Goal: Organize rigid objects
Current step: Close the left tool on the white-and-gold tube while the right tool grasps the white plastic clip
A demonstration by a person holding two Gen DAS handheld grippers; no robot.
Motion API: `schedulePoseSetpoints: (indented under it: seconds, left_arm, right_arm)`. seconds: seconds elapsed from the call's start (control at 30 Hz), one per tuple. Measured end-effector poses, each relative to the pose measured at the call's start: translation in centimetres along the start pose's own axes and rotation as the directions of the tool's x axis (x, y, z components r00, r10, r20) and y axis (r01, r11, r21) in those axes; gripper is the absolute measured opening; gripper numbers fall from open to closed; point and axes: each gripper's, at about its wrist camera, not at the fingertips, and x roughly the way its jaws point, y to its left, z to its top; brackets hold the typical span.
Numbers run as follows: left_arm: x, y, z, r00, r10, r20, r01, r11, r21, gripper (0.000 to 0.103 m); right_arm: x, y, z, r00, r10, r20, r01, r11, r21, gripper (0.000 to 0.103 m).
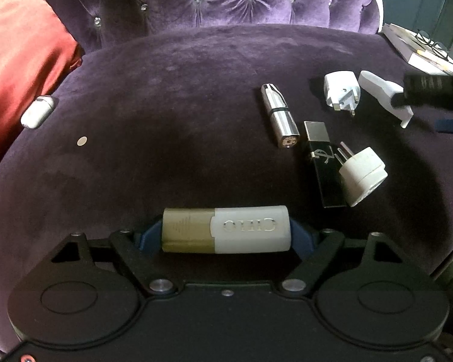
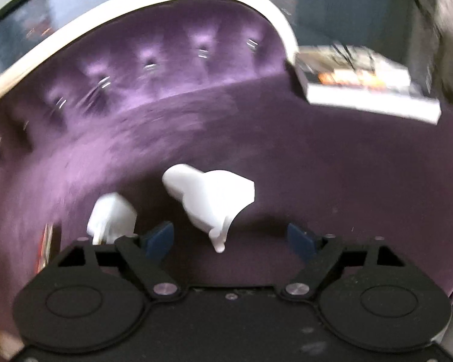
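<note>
Left gripper (image 1: 226, 235) clamps tube (image 1: 225, 230) by ends, may slip; right gripper (image 2: 231, 238) wide open, empty, near white hook (image 2: 210, 199)

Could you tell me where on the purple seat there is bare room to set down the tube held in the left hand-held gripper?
The widest bare patch lies mid-seat, between the small disc and the silver lipstick, reaching up to the tufted backrest. The right side is crowded: black lipstick, round plug, three-pin plug, white bracket.

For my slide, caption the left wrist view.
Left gripper jaws clamp a Chloé bottle above a purple velvet seat.
</note>
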Motion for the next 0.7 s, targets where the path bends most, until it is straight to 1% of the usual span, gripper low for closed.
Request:
schedulePoseSetpoints:
  seconds: [0.03, 0.07, 0.13, 0.2, 0.23, 0.3, 0.37, 0.43, 0.5, 0.57, 0.6, 0.63, 0.67, 0.7]
  left_arm:
    - [0.0, 0.0, 0.0, 1.0, 0.001, 0.0, -0.001, 1.0, 0.001, 0.08]
    - [0.0, 0.0, 0.0, 1.0, 0.001, -0.002, -0.001, 1.0, 0.001, 0.08]
    - [0.1, 0.0, 0.1, 1.0, 0.0, -0.007, 0.0, 1.0, 0.001, 0.08]
    - [0.1, 0.1, 0.2, 1.0, -0.004, -0.011, 0.004, 1.0, -0.002, 0.08]
    - [0.1, 0.2, 0.2, 1.0, -0.006, -0.012, 0.006, 1.0, -0.003, 0.08]
    - [0.2, 0.3, 0.3, 1.0, -0.008, -0.014, 0.008, 1.0, -0.003, 0.08]
    - [0.2, 0.3, 0.3, 1.0, -0.01, -0.016, 0.01, 1.0, -0.005, 0.08]
    - [0.2, 0.5, 0.3, 1.0, -0.015, -0.018, 0.014, 1.0, -0.008, 0.08]
    - [0.2, 0.6, 0.4, 1.0, -0.019, -0.021, 0.018, 1.0, -0.011, 0.08]
    - [0.2, 0.6, 0.5, 1.0, -0.021, -0.023, 0.021, 1.0, -0.014, 0.08]
    - [0.2, 0.6, 0.5, 0.999, -0.021, -0.024, 0.021, 1.0, -0.015, 0.08]
    - [0.2, 0.6, 0.5, 0.999, -0.022, -0.024, 0.021, 1.0, -0.016, 0.08]
    - [0.2, 0.6, 0.5, 0.999, -0.022, -0.023, 0.022, 1.0, -0.015, 0.08]
    - [0.2, 0.6, 0.5, 0.999, -0.022, -0.023, 0.021, 1.0, -0.015, 0.08]
  right_arm:
    - [0.6, -0.5, 0.7, 0.999, 0.028, -0.029, -0.025, 0.997, 0.078, 0.082]
    - [1.2, -0.8, 1.4, 0.997, 0.039, -0.06, -0.03, 0.989, 0.145, 0.086]
    - [2.3, -0.6, 2.8, 0.994, 0.007, -0.107, 0.02, 0.97, 0.243, 0.093]
    - [3.5, 0.3, 4.2, 0.99, -0.028, -0.139, 0.066, 0.96, 0.274, 0.095]
    - [4.1, 0.9, 4.8, 0.986, -0.042, -0.16, 0.086, 0.957, 0.277, 0.098]
    - [5.6, 2.0, 6.0, 0.972, -0.081, -0.222, 0.141, 0.952, 0.271, 0.098]
    - [6.8, 3.1, 6.8, 0.956, -0.141, -0.258, 0.209, 0.943, 0.26, 0.099]
    - [7.8, 3.8, 7.3, 0.947, -0.173, -0.272, 0.244, 0.935, 0.256, 0.1]
    - [8.4, 4.4, 7.4, 0.929, -0.213, -0.302, 0.288, 0.929, 0.233, 0.1]
    - [8.7, 5.0, 7.3, 0.92, -0.247, -0.303, 0.317, 0.926, 0.205, 0.101]
    - [8.8, 5.3, 7.2, 0.916, -0.261, -0.304, 0.326, 0.926, 0.189, 0.1]
    - [8.7, 5.5, 7.1, 0.914, -0.273, -0.301, 0.335, 0.926, 0.177, 0.097]
    - [8.4, 5.6, 7.1, 0.916, -0.275, -0.293, 0.333, 0.927, 0.173, 0.088]
    - [8.0, 5.8, 7.1, 0.919, -0.275, -0.283, 0.328, 0.931, 0.16, 0.088]
